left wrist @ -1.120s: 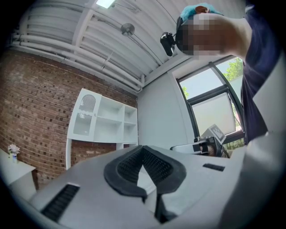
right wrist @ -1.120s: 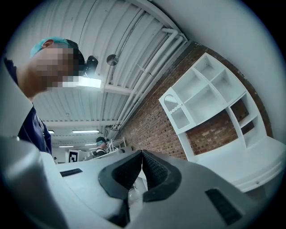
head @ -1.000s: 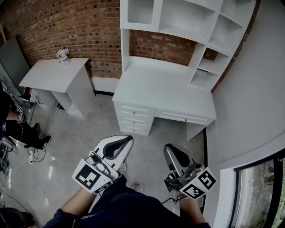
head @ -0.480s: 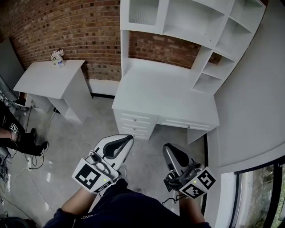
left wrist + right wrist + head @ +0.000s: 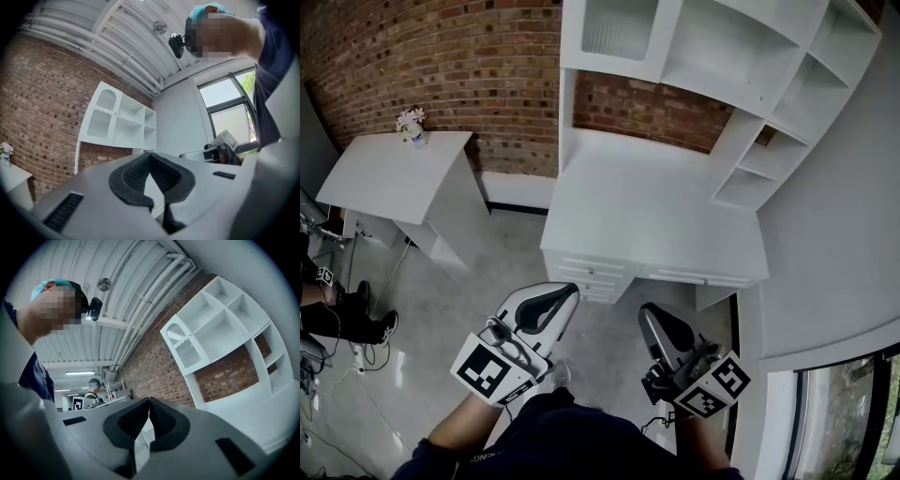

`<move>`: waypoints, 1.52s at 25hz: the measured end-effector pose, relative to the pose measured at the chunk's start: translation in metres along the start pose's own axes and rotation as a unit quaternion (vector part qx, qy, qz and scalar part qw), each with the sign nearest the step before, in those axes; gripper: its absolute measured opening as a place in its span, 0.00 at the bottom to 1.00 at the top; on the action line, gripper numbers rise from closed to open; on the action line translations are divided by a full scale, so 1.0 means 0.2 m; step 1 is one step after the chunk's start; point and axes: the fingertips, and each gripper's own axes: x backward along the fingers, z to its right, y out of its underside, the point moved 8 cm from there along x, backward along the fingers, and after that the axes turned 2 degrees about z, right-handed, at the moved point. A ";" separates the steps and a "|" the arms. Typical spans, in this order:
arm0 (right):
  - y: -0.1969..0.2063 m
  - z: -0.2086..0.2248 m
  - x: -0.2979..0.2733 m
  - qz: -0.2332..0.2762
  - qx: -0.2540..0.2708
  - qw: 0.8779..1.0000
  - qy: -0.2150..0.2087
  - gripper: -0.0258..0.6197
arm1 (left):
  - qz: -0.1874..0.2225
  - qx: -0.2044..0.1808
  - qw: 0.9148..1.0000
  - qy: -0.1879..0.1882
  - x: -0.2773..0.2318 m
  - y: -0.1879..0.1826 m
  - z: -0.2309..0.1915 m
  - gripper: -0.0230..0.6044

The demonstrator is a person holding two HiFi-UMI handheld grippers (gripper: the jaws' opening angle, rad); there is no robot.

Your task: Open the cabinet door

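Note:
The white cabinet door (image 5: 619, 28) with a ribbed glass pane is closed at the upper left of the hutch on the white desk (image 5: 652, 211). It also shows in the left gripper view (image 5: 104, 117) and in the right gripper view (image 5: 185, 345). My left gripper (image 5: 565, 294) is held low in front of the desk, shut and empty, with its jaws touching (image 5: 150, 157). To its right, my right gripper (image 5: 647, 314) is likewise shut with nothing in it (image 5: 149, 401). Both are well short of the door and point towards the desk.
Drawers (image 5: 591, 277) fill the desk's front. A small white side table (image 5: 389, 178) with a flower vase (image 5: 411, 125) stands left by the brick wall (image 5: 441, 66). A seated person's legs (image 5: 333, 314) and cables lie at the far left. A white wall (image 5: 834, 244) and a window close the right.
The desk and hutch have drawn nearer in the head view as both grippers were carried towards them. Both pairs of jaws stayed shut.

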 end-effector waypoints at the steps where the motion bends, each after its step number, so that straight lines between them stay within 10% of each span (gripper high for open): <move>1: 0.00 0.00 -0.04 -0.002 0.000 1.000 0.001 0.08 | -0.002 0.002 1.000 0.000 0.00 0.00 -0.04 0.05; 25: 0.00 0.17 -0.53 -0.011 0.003 1.000 0.013 0.08 | -0.004 0.013 1.000 0.006 -0.13 0.02 -0.58 0.05; 38: -0.06 0.66 -0.63 -0.011 -0.020 1.000 -0.008 0.08 | -0.017 -0.001 1.000 -0.014 -0.54 0.13 -0.71 0.05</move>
